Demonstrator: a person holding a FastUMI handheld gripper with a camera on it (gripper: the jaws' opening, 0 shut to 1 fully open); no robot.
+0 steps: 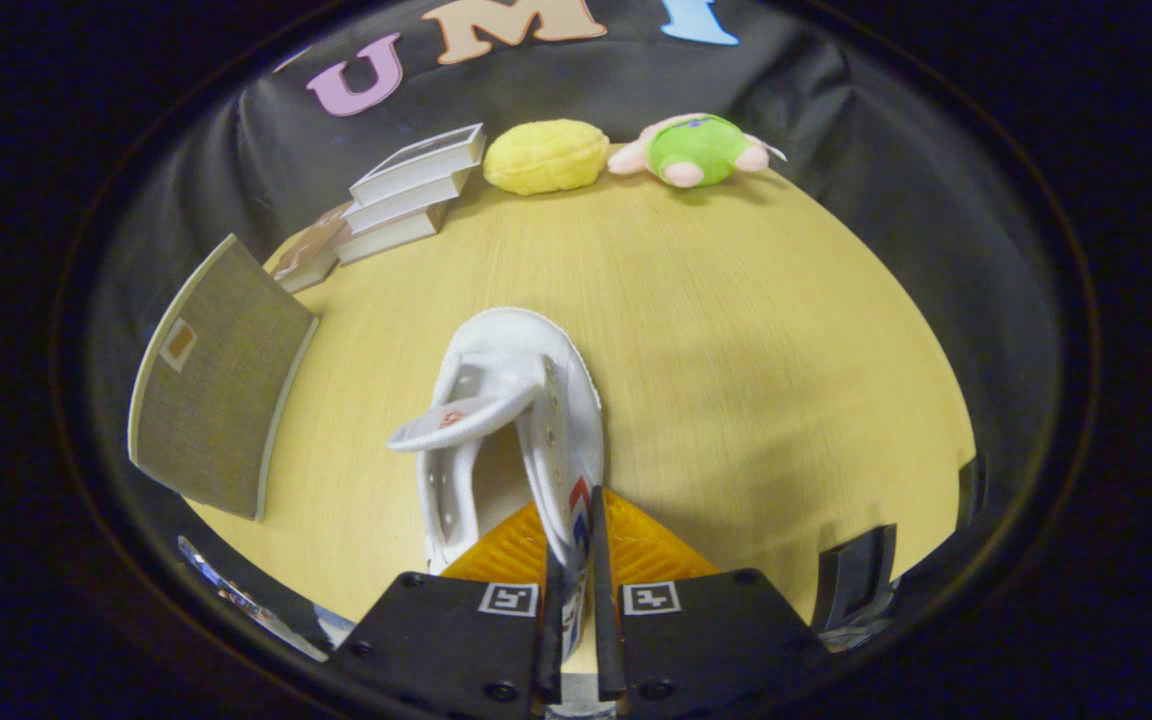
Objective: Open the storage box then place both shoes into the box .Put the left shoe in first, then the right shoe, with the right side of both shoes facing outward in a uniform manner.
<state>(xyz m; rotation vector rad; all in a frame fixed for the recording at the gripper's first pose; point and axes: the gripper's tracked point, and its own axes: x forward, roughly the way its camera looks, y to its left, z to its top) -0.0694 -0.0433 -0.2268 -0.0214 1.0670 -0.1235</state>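
The gripper (576, 590) has its two fingers drawn close together, clamped on the thin heel wall of a white canvas high-top shoe (511, 400) with a red and blue stripe at the back. The shoe extends forward from the fingertips, its toe pointing away and its tongue flopped to the left, over the pale wooden tabletop (736, 330). To the left of the fingers stands a grey fabric-covered panel (211, 380) (probably the lid or a wall of the storage box, though which one cannot be told). Beyond the shoe lie a stack of books (406, 195), a yellow plush toy (546, 155) and a green and pink plush toy (698, 150). Judged from this, one shoe is in hand and not yet boxed; whether it is the left or the right cannot be told.
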